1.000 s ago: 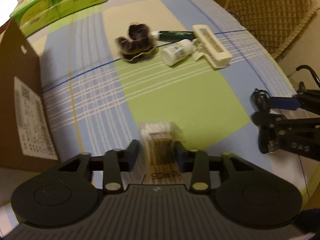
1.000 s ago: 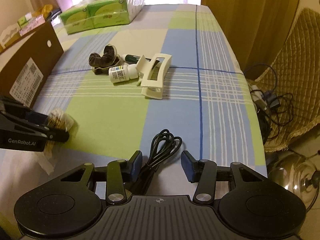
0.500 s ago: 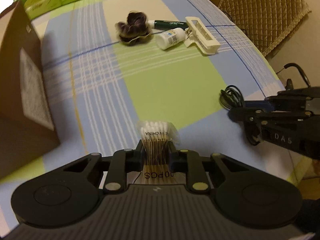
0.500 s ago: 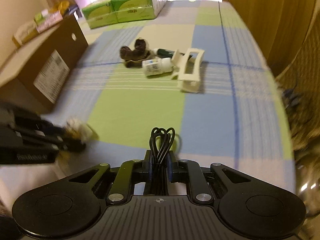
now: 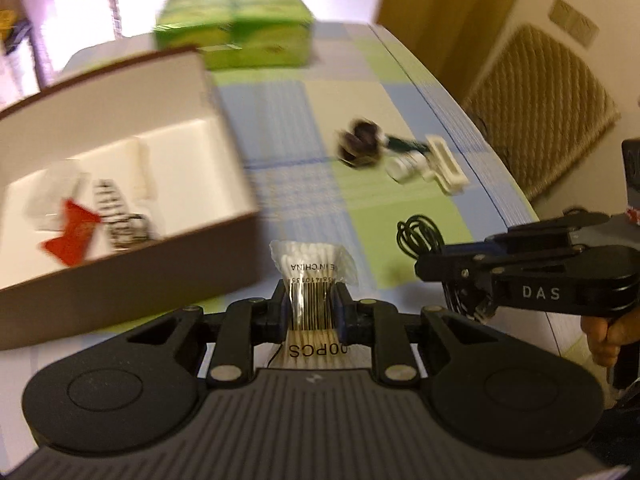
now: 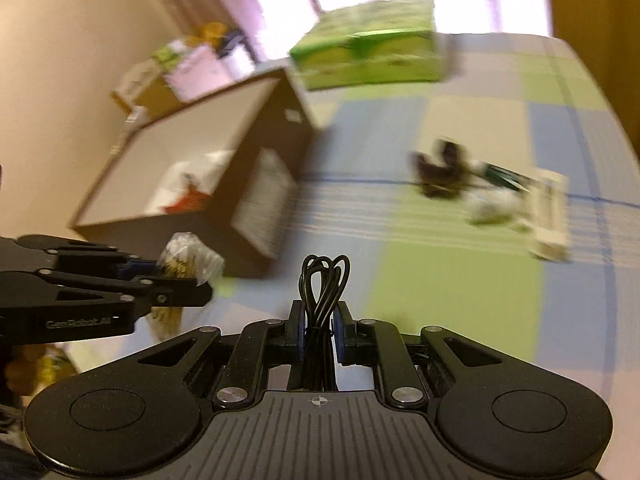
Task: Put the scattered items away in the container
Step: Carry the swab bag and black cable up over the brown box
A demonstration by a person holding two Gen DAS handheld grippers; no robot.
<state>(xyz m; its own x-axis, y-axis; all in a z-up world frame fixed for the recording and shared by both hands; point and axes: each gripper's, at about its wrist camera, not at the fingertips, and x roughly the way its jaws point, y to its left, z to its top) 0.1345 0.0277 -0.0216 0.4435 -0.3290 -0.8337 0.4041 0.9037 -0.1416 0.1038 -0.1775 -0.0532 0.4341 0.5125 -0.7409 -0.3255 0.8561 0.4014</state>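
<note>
checked cloth (image 5: 320, 120), crinkly swab packet (image 5: 311, 280) (clamped) in left claw (image 5: 310, 312)

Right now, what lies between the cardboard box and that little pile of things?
Nothing: only bare checked tablecloth between box and pile, in both views.

right gripper (image 6: 319, 334) pinching coiled black cable (image 6: 325, 280) | left gripper (image 6: 200, 280) gripping cotton swab packet (image 6: 188, 260) beside brown box (image 6: 256, 168) | clip, bottle, hair tie lying blurred toward tabletop's right edge

Both wrist views low over the tablecloth (image 5: 352, 208) (shared box (image 5: 132, 280)).
</note>
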